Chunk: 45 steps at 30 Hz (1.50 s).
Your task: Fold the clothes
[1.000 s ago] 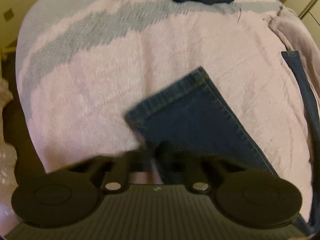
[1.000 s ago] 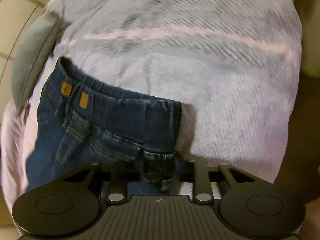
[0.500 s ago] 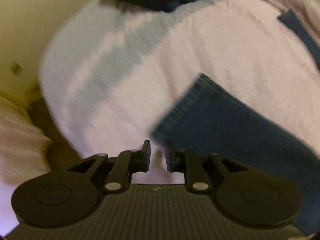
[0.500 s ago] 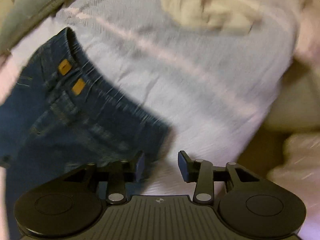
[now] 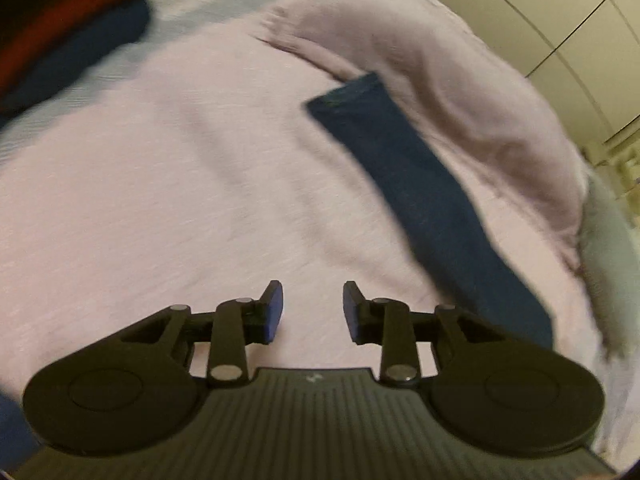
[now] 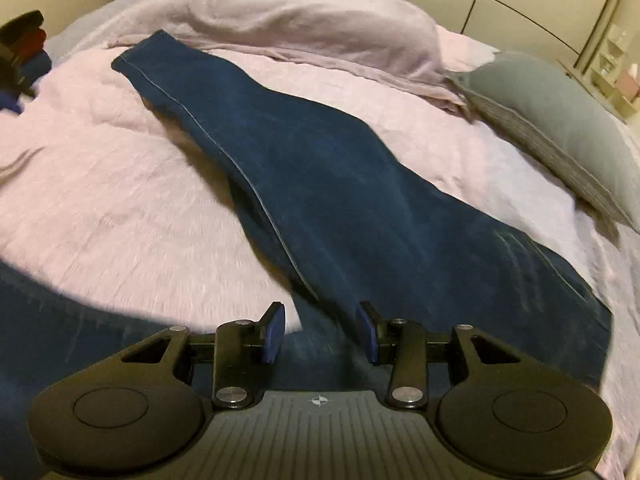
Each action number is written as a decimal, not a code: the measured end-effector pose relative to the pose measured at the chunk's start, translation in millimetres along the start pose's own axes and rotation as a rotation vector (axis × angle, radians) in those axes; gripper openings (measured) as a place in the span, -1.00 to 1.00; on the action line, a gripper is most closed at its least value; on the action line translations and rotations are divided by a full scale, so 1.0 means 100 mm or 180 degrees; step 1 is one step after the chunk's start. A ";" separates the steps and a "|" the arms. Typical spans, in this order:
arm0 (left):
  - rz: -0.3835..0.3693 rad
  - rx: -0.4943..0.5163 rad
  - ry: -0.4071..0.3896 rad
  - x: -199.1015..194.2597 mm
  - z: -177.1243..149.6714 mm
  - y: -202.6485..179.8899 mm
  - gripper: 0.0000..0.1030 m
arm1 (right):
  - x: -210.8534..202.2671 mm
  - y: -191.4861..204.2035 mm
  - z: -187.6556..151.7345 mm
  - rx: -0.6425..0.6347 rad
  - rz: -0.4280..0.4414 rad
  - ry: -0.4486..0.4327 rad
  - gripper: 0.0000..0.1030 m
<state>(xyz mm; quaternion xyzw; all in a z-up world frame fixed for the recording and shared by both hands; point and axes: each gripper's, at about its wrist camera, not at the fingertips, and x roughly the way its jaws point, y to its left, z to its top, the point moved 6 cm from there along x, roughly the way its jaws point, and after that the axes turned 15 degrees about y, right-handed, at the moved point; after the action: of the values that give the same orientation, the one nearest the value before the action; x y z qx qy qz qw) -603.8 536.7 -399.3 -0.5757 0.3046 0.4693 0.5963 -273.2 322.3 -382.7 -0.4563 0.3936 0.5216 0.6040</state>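
A pair of dark blue jeans (image 6: 340, 200) lies spread on the pink bedcover (image 6: 100, 200), one leg running away to its hem at the upper left. More denim (image 6: 40, 320) fills the lower left of the right wrist view. My right gripper (image 6: 322, 320) hangs open just above the jeans, its pads apart from the cloth. In the left wrist view the same leg (image 5: 424, 200) runs along the right side. My left gripper (image 5: 313, 300) is over bare bedcover (image 5: 160, 200), left of that leg, with its jaws opening and nothing between them.
A pink pillow (image 6: 300, 20) lies along the head of the bed beyond the hem, and a grey pillow (image 6: 552, 120) lies at the right. A stack of red and blue folded clothes (image 5: 60, 40) sits at the far left. Cupboard doors (image 6: 520, 0) stand behind.
Both grippers have let go of the jeans and opened: the left released the leg end, the right the waistband. Both then swung across the bed, and the right one rolled.
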 end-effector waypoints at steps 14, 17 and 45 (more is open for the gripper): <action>-0.0374 -0.0818 -0.0220 1.00 1.50 0.05 -0.20 | 0.12 -0.11 0.03 0.0572 -0.0085 0.0291 -0.21; -0.0398 -0.0789 -0.0210 0.92 1.61 0.12 -0.21 | 0.12 -0.11 0.05 0.0613 -0.0091 0.0317 -0.21; 0.0240 0.2362 0.0631 1.12 2.30 -0.29 -0.76 | 0.63 -1.38 0.60 0.3140 0.1016 0.0157 -0.21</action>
<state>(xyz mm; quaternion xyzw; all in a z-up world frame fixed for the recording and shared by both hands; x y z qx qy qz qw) -576.6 786.6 -454.1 -0.3517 0.5308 0.2909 0.7141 -127.8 391.9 -406.4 -0.0637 0.6715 0.3487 0.6507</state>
